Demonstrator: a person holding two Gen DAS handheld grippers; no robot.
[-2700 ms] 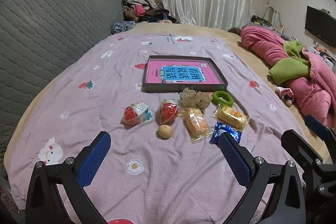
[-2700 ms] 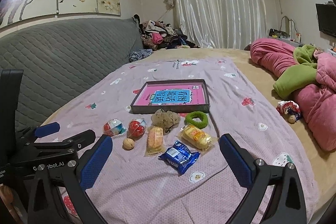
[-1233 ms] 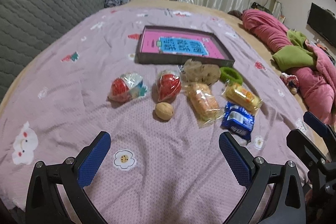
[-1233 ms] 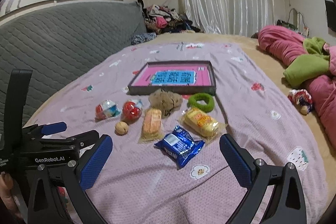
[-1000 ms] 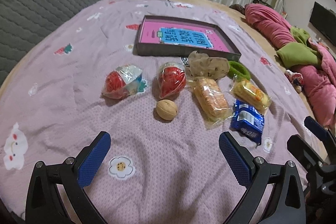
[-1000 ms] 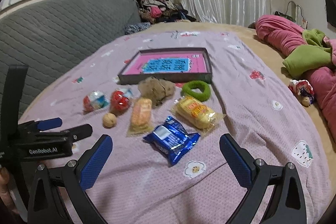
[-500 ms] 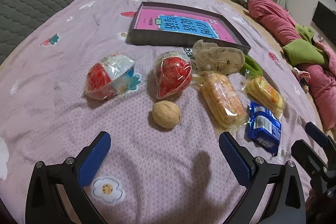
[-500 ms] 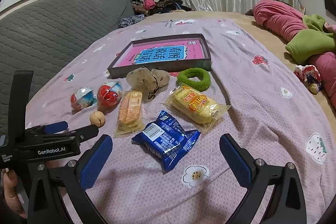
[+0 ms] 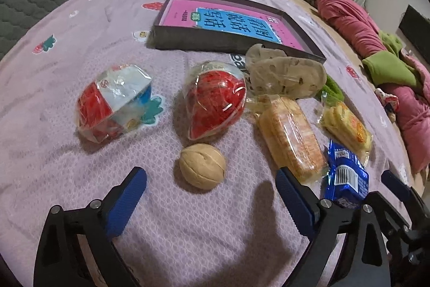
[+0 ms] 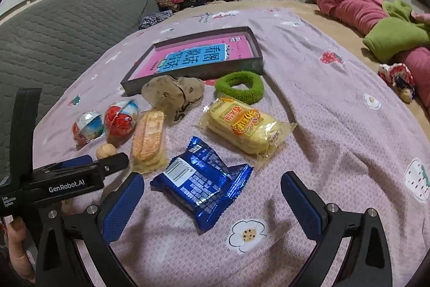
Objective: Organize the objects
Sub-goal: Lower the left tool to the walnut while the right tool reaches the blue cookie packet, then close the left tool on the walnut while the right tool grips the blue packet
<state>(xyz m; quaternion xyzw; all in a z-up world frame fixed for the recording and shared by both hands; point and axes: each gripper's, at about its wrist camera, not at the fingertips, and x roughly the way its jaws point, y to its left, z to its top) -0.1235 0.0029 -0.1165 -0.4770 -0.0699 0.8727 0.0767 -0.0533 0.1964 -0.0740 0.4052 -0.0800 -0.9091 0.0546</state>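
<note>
Hovering my left gripper point(image 9: 211, 195), jaws closing, over walnut point(image 9: 203, 166) on purple bedspread point(image 9: 67, 141), not gripped; my right gripper point(image 10: 212, 195) released, straddling blue snack packet point(image 10: 201, 184) untouched.

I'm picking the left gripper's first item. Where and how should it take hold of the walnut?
Grip the walnut across its widest middle, coming from above. It is round and lies free on the bedspread, apart from the red snack pack. The left gripper, jaws closing, has nothing between them.
</note>
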